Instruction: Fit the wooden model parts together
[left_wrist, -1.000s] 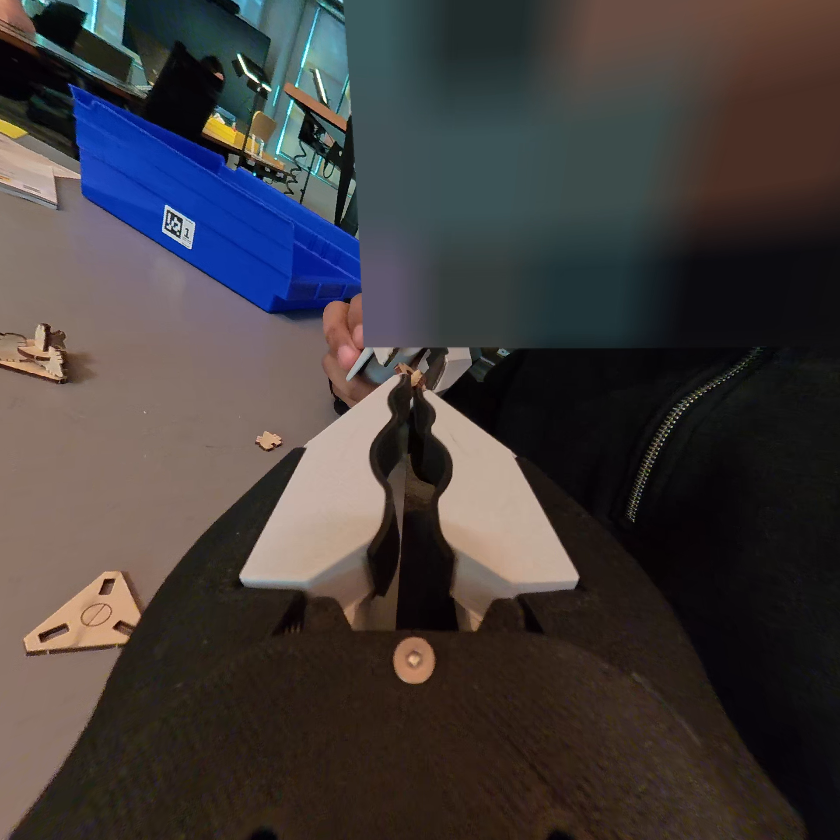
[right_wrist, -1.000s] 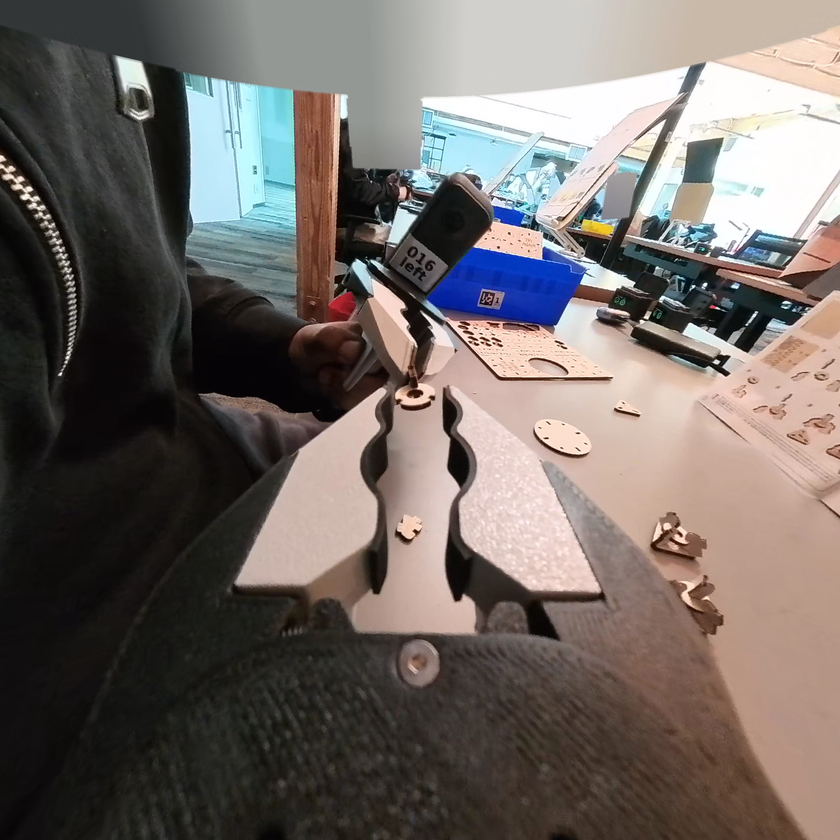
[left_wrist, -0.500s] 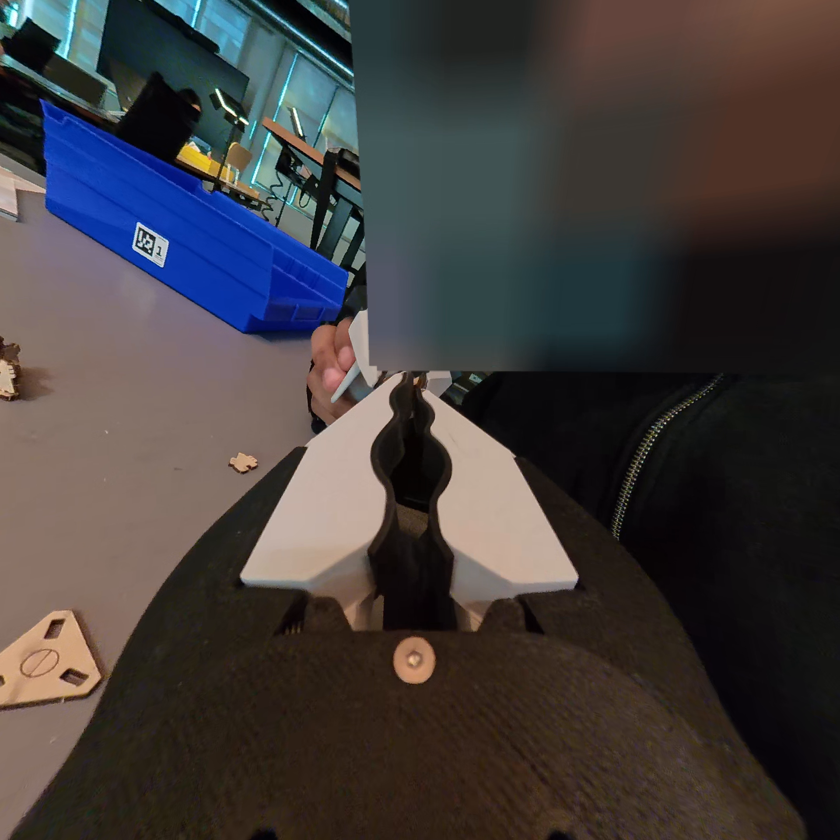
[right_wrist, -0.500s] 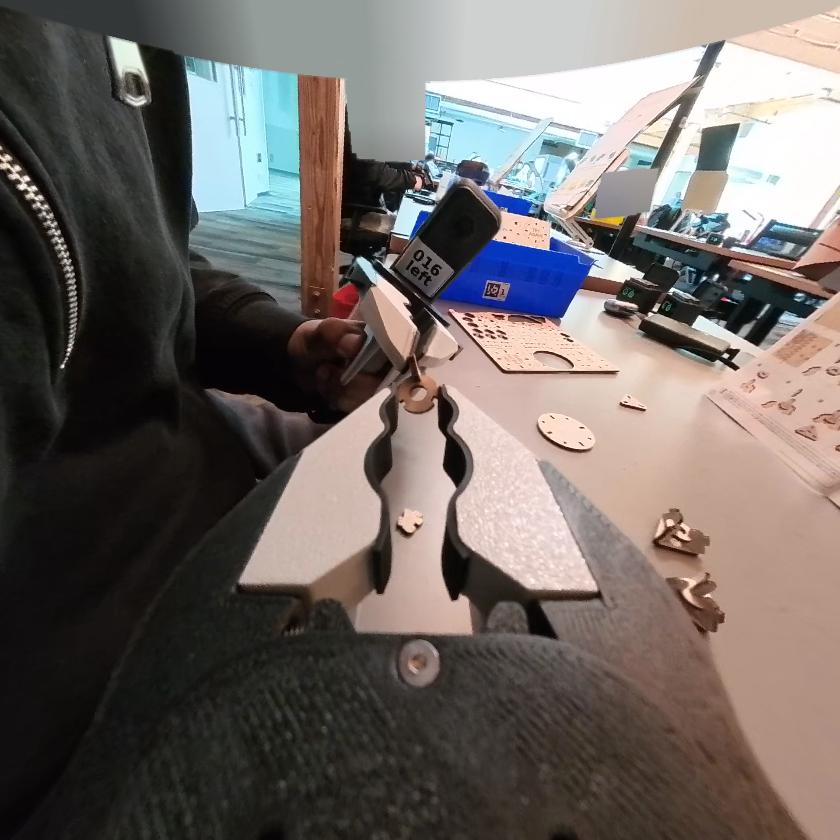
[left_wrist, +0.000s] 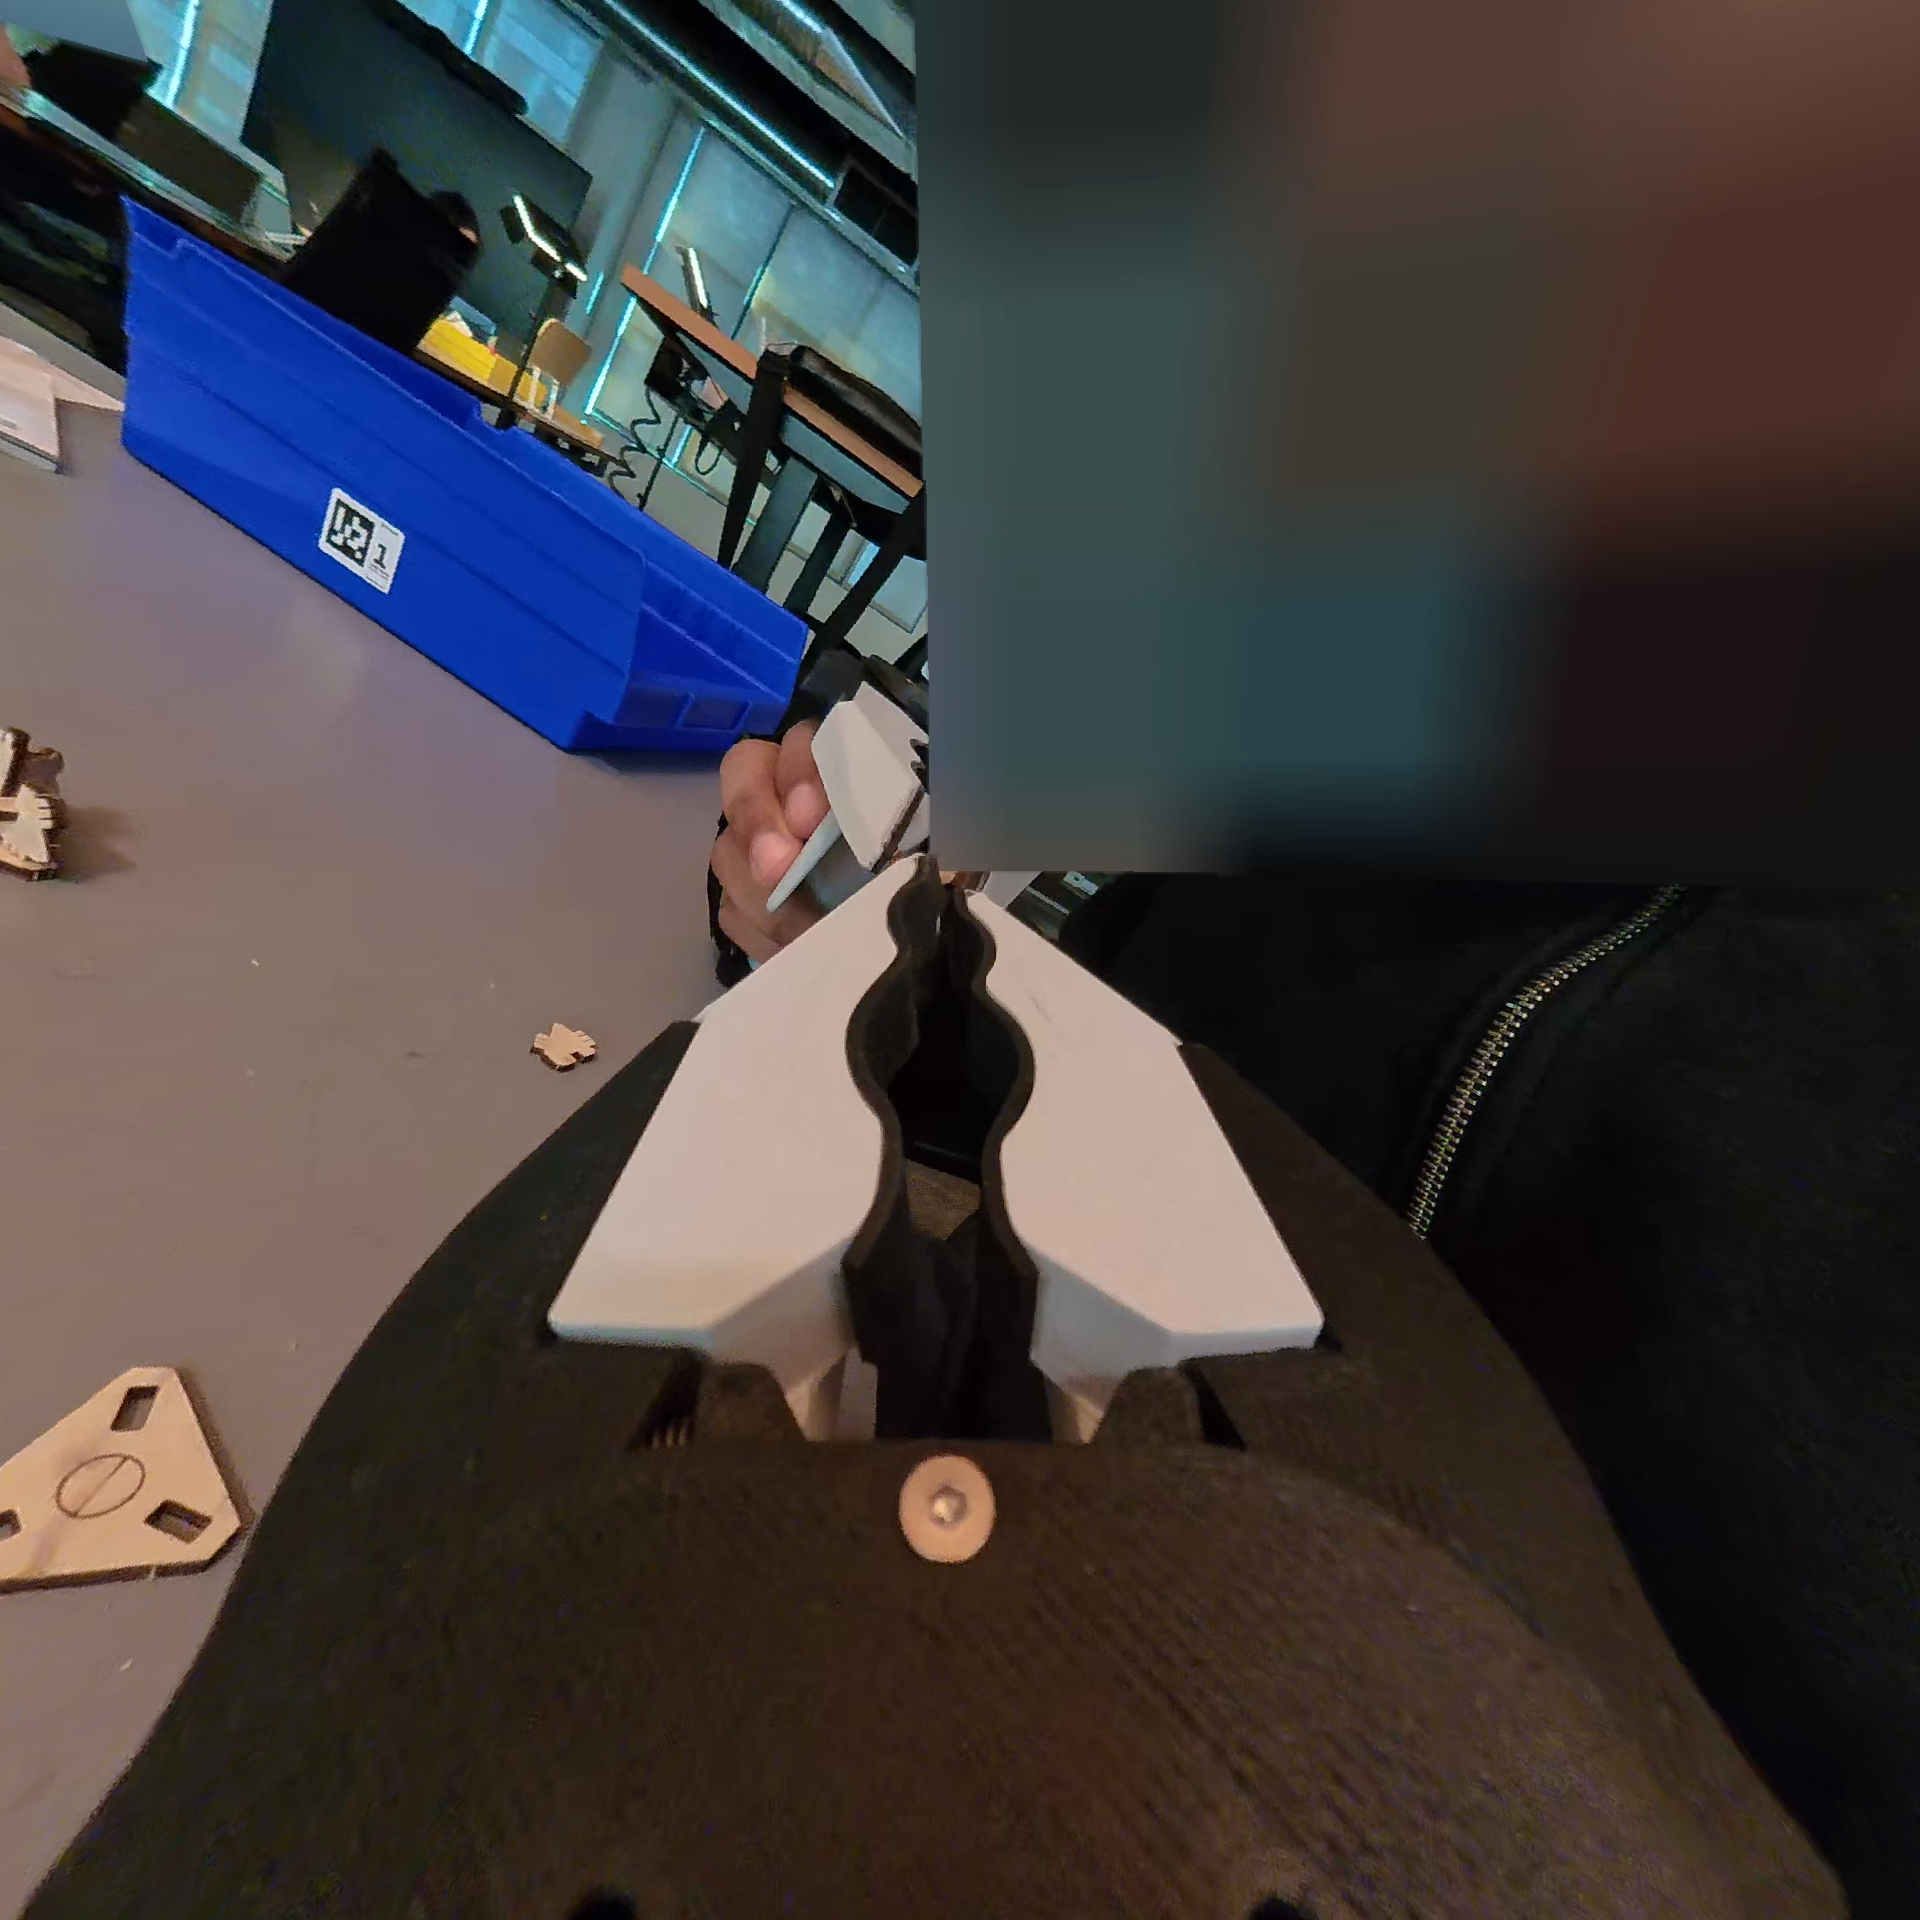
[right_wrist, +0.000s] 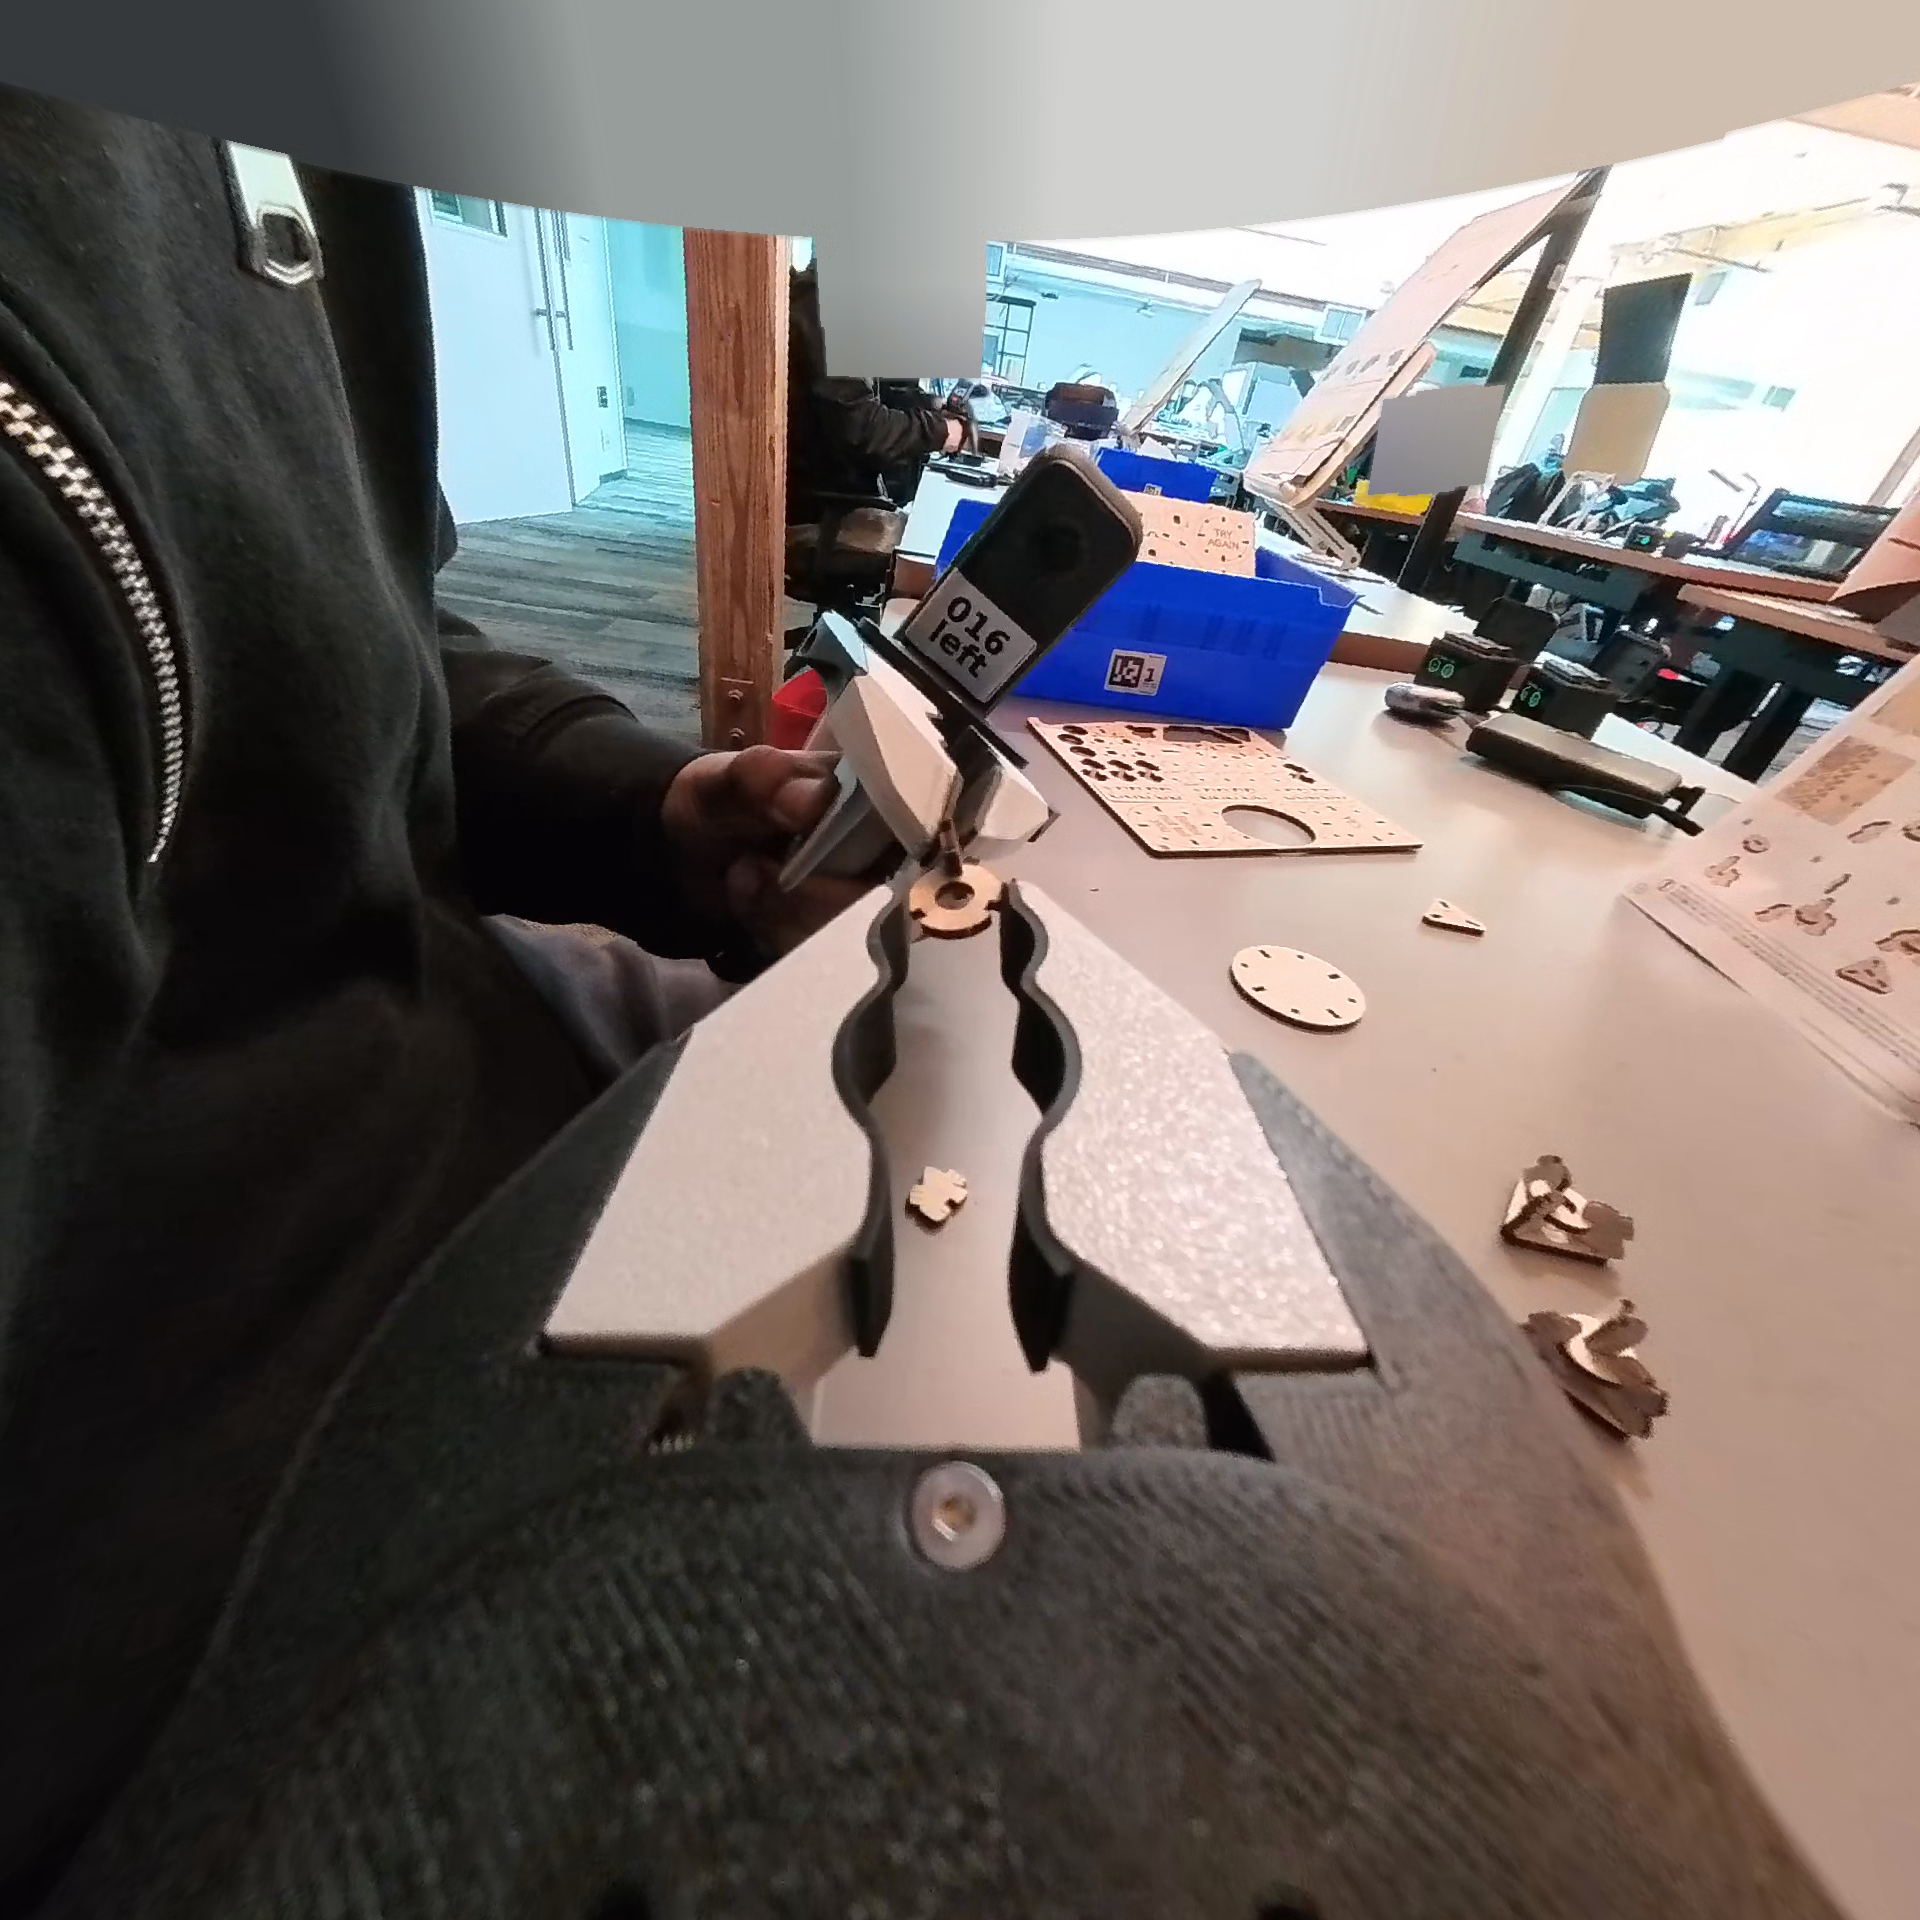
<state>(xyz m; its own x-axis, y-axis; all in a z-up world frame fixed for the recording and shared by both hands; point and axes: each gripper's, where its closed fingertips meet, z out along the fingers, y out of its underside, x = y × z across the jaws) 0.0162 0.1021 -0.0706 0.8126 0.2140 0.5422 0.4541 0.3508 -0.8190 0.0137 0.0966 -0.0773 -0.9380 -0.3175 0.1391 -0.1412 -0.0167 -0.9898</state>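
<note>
1. Right wrist view: your right gripper (right_wrist: 954, 914) has a small notched wooden ring (right_wrist: 933, 921) pinched between its fingertips, centre frame. The jaws are narrow, both tips against the ring's rim, and it's held flat above the grey table (right_wrist: 1351, 1143).
2. Your left gripper (right_wrist: 948, 831) comes in from the upper left, jaws closed on a thin dark wooden peg (right_wrist: 948, 847). The peg points down, its end right at the ring's centre hole.
3. Left wrist view: those fingertips (left_wrist: 904, 914) are together, and the peg is barely visible there.
4. Lying loose on the table:
   - a tiny jigsaw-like piece (right_wrist: 937, 1195) under your right jaws
   - a slotted disc (right_wrist: 1297, 987) to the right
   - the punched-out sheet (right_wrist: 1195, 790) and blue bin (right_wrist: 1195, 634) further back
</note>
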